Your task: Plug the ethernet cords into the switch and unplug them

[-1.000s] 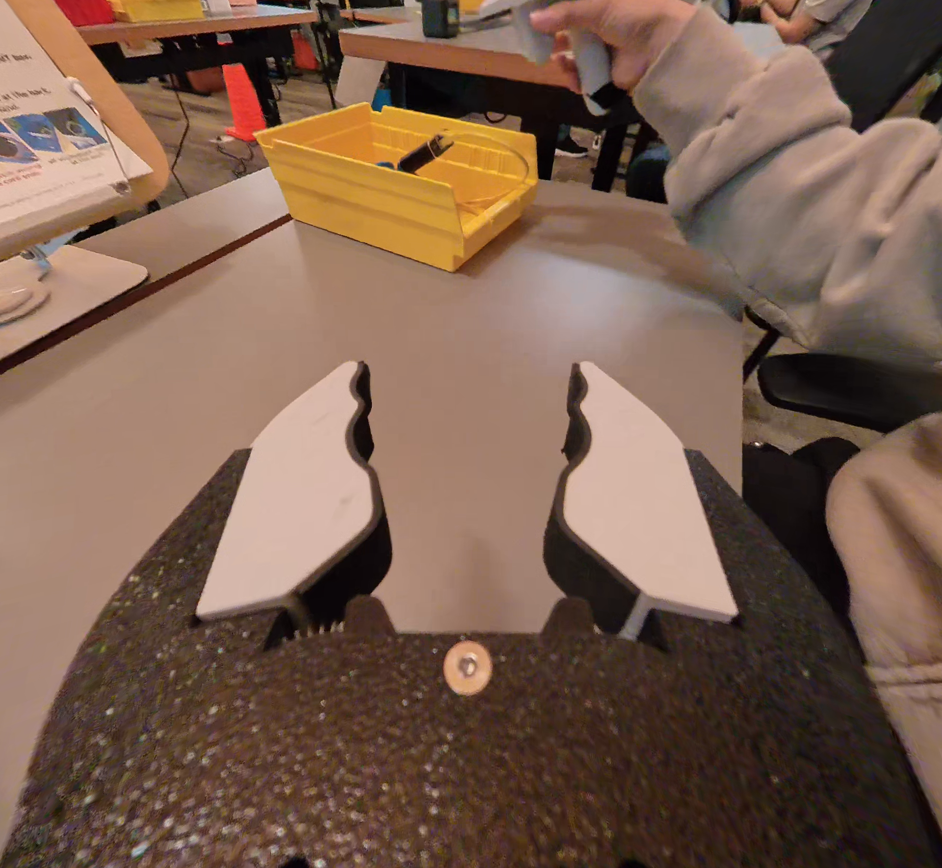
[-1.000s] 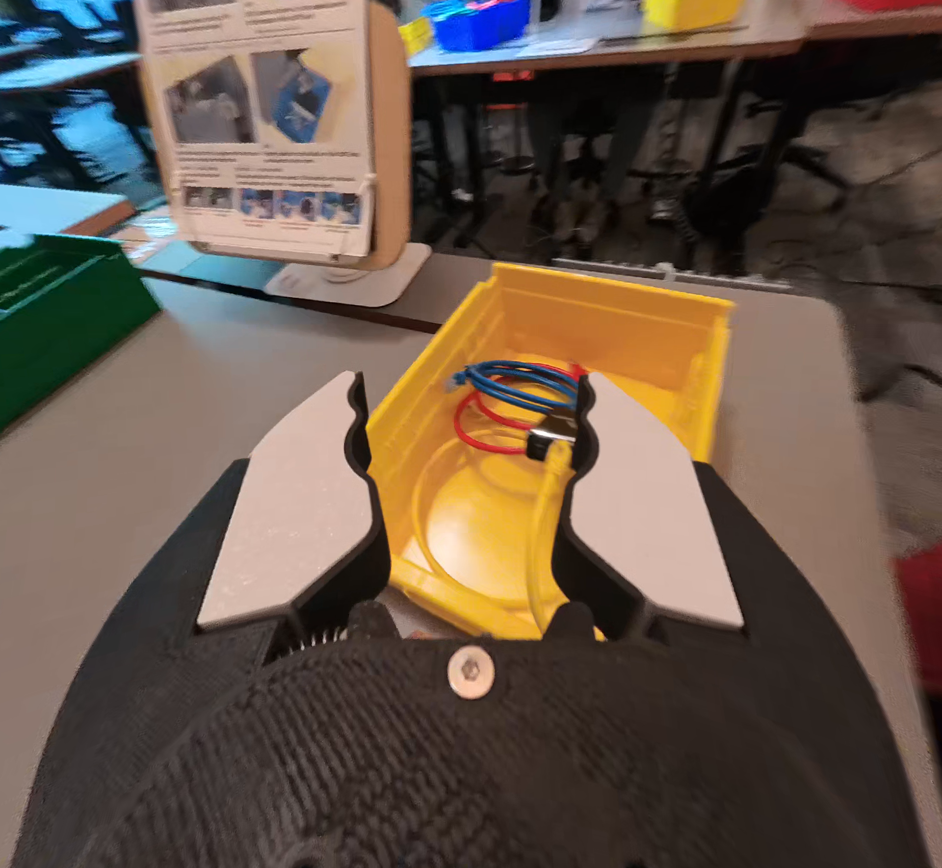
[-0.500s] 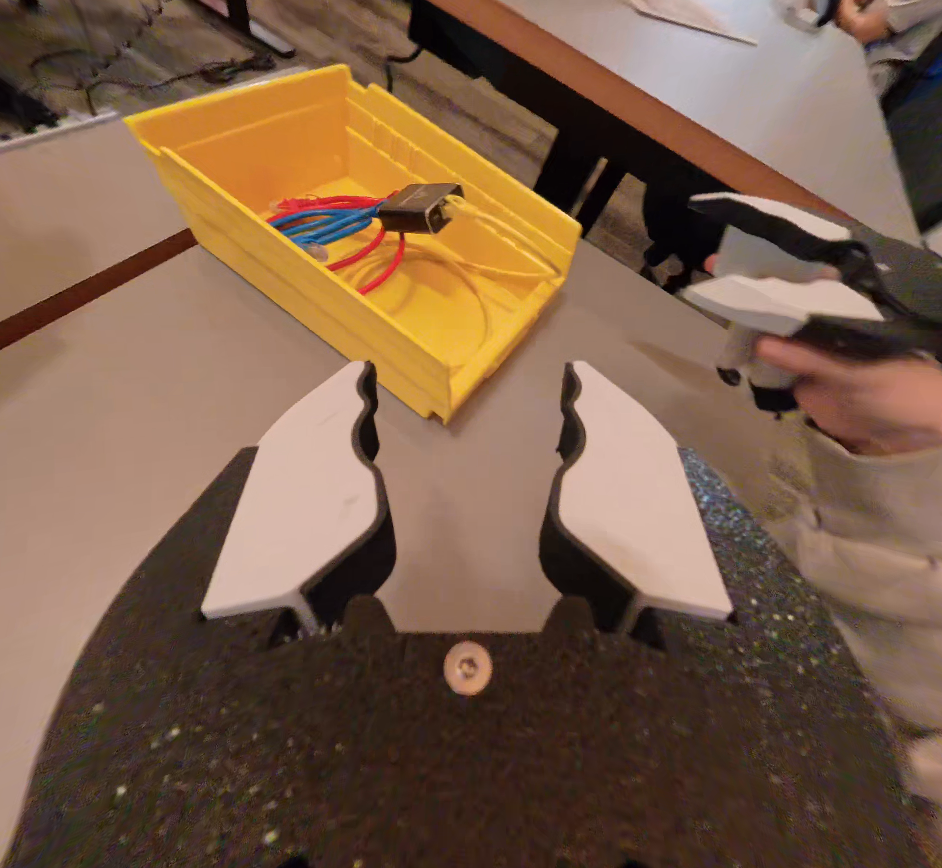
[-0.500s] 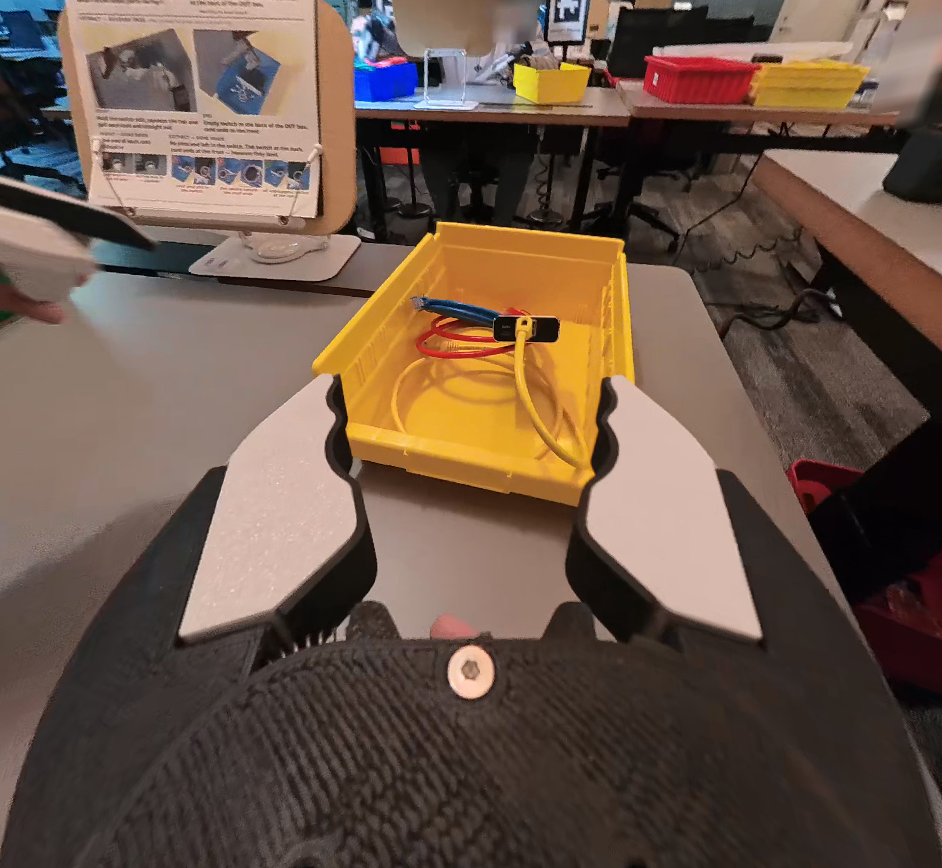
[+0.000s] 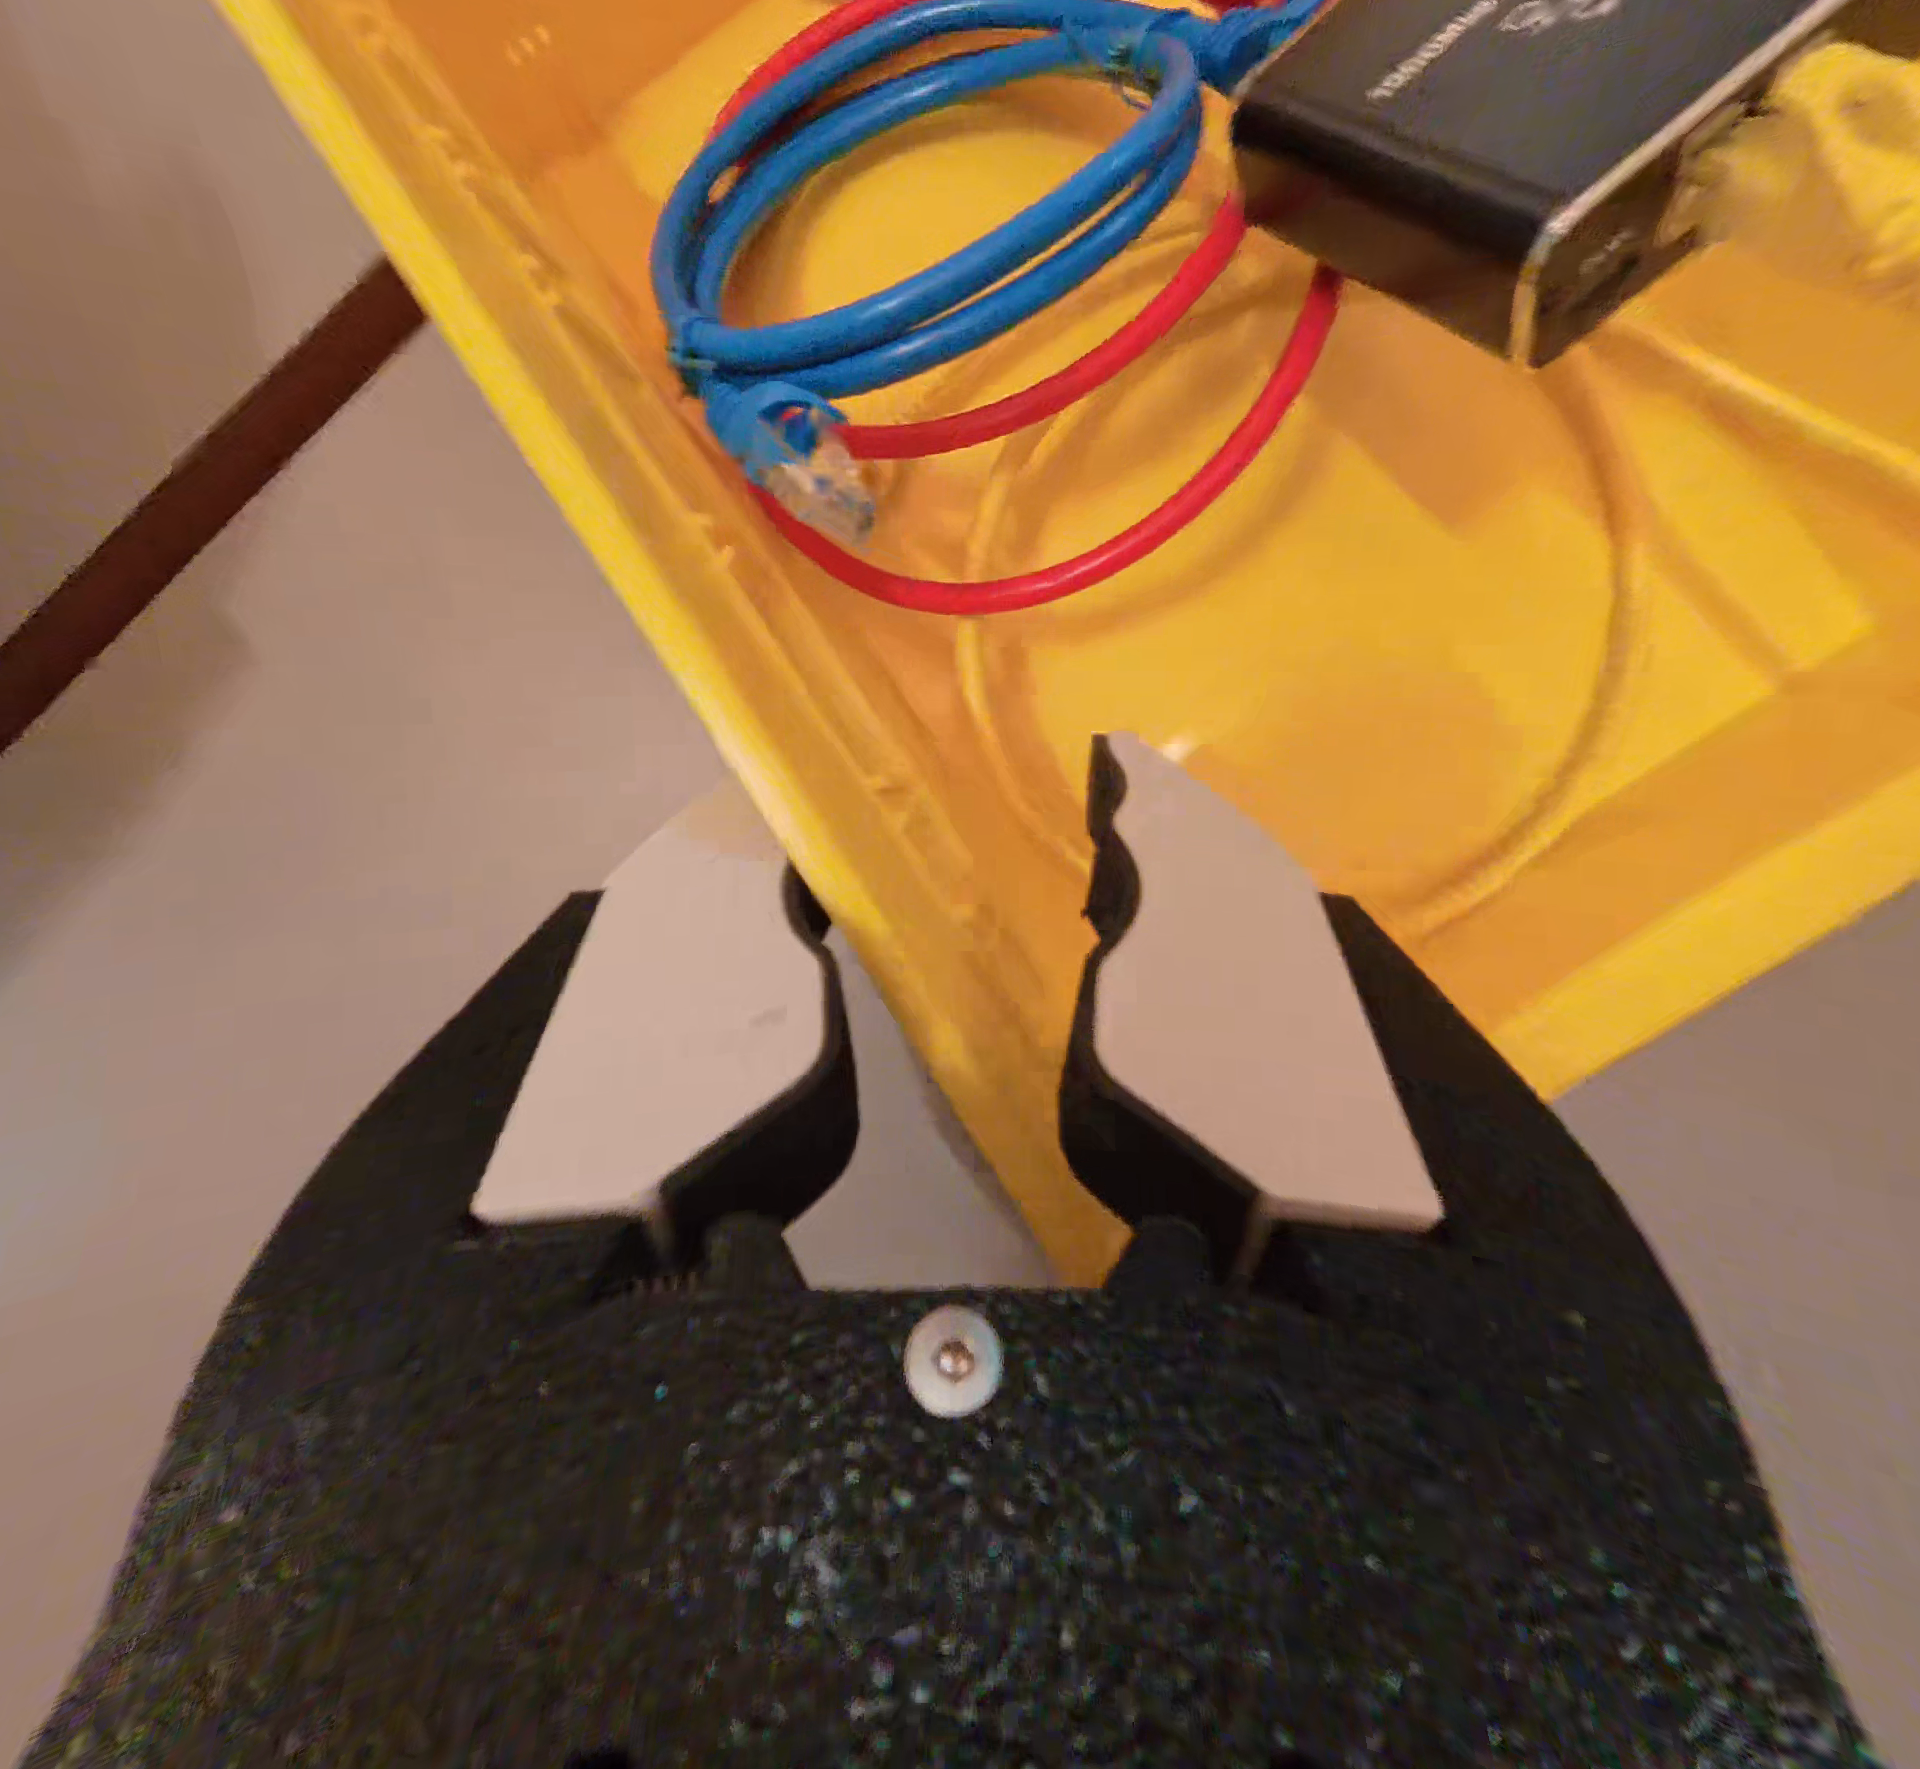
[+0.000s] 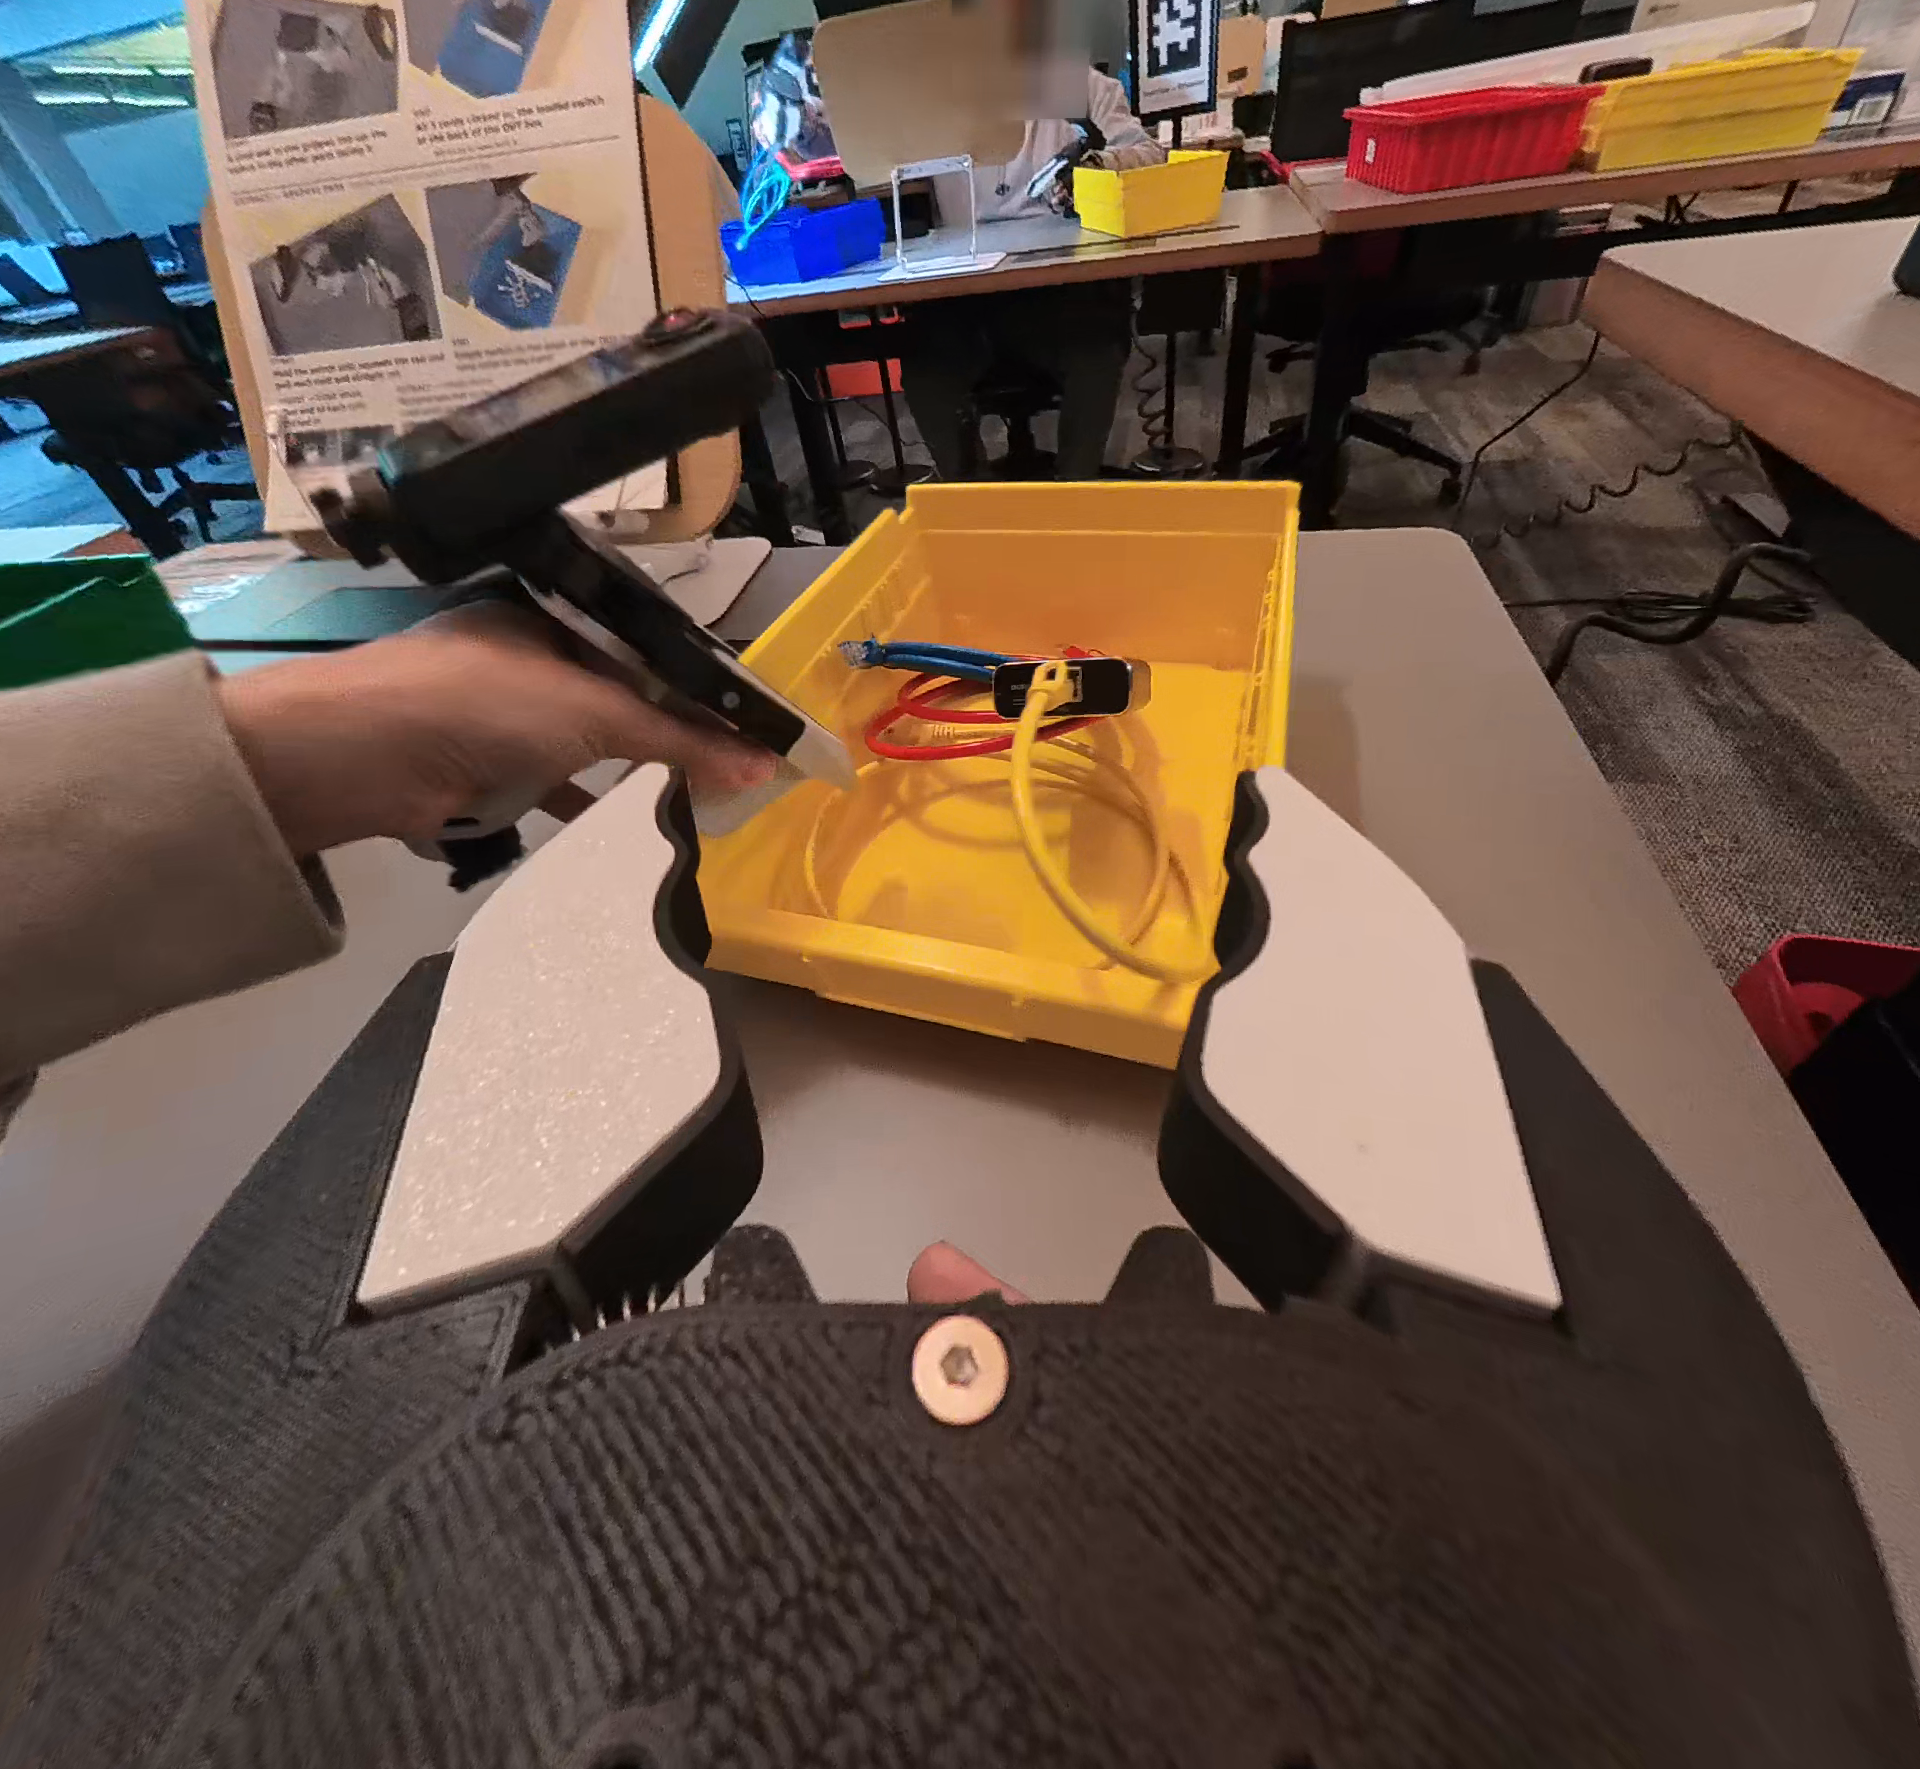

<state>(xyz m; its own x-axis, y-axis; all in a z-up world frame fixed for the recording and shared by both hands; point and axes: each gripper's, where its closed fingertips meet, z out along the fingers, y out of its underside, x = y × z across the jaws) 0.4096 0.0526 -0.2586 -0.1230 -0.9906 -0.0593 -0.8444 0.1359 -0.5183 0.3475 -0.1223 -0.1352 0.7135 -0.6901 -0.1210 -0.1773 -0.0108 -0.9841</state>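
Setup step, nothing plugged by hand yet. Left gripper is straddling the near-left wall of the yellow bin, jaws apart, one finger inside and one outside; looks like it is about to clamp the wall and steady the bin. Right gripper is hovering low centre, jaws wide apart, empty.

Switch is lying mid-frame inside the bin. Count: one switch, three cords. Yellow cord is seemingly already seated in it; blue cord and red cord are lying coiled, loose.

Next move probably needs the switch held firm and a plug pinched squarely.
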